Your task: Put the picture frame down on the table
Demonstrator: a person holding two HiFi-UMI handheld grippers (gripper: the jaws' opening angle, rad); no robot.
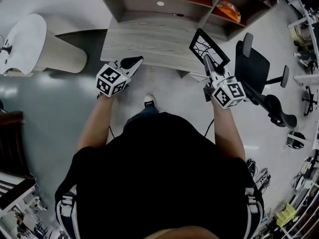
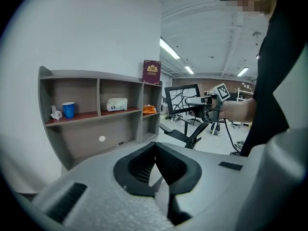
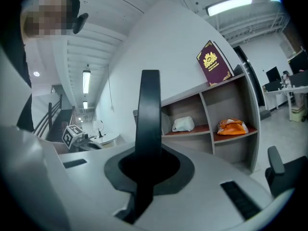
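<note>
Wooden table (image 1: 144,46) ahead, picture frame (image 1: 209,48) upright — clamped in right tongs (image 1: 205,61), left tongs (image 1: 134,61) closed, empty

The picture frame (image 1: 208,48) is a thin black rectangle round a white sheet crossed by dark branching lines; my right hand-held gripper (image 1: 205,59) has its jaws pressed together on the frame's lower edge; the frame is carried in the air, tilted, with one corner uppermost; it hangs near the right front corner of the desk (image 1: 144,41), not resting on its top; seen along my own jaws it stands edge-on as a narrow black bar; the desk is pale grey wood grain.
</note>
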